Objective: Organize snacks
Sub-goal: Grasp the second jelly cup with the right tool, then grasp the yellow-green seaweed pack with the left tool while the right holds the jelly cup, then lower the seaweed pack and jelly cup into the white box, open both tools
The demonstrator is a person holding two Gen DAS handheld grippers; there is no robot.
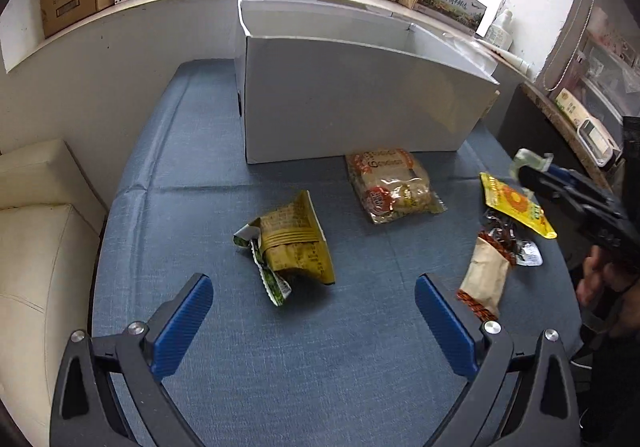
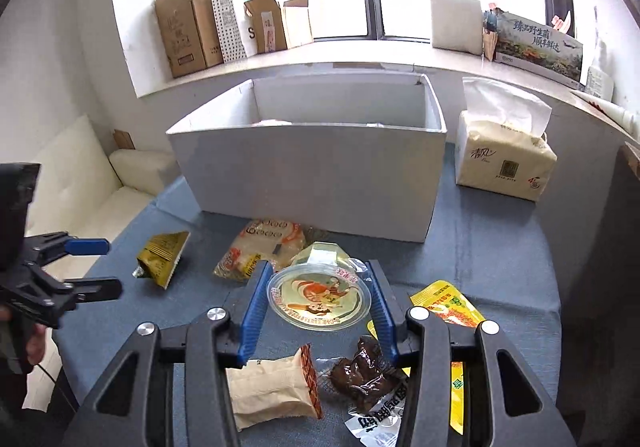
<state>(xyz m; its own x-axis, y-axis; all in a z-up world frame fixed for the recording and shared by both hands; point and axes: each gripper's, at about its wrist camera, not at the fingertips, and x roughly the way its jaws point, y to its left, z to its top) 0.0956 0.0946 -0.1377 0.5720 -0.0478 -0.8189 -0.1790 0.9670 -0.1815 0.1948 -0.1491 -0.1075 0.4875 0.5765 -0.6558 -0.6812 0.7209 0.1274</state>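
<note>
My right gripper (image 2: 318, 301) is shut on a clear jelly cup (image 2: 318, 299) with a cartoon lid, held above the blue cloth. My left gripper (image 1: 314, 309) is open and empty, just in front of a crumpled olive-yellow snack bag (image 1: 294, 243). A clear bag of rice crackers (image 1: 394, 187) lies near the white box (image 1: 352, 103). A yellow pouch (image 1: 518, 205), a beige packet (image 1: 484, 279) and a dark wrapped snack (image 1: 508, 235) lie at the right. The box's open top shows in the right wrist view (image 2: 320, 151).
A tissue pack (image 2: 504, 163) stands right of the box. Cardboard boxes (image 2: 188, 27) and a printed carton (image 2: 536, 43) line the windowsill. A cream sofa (image 1: 36, 227) borders the table on the left. A dark counter edge (image 1: 560, 115) is at the right.
</note>
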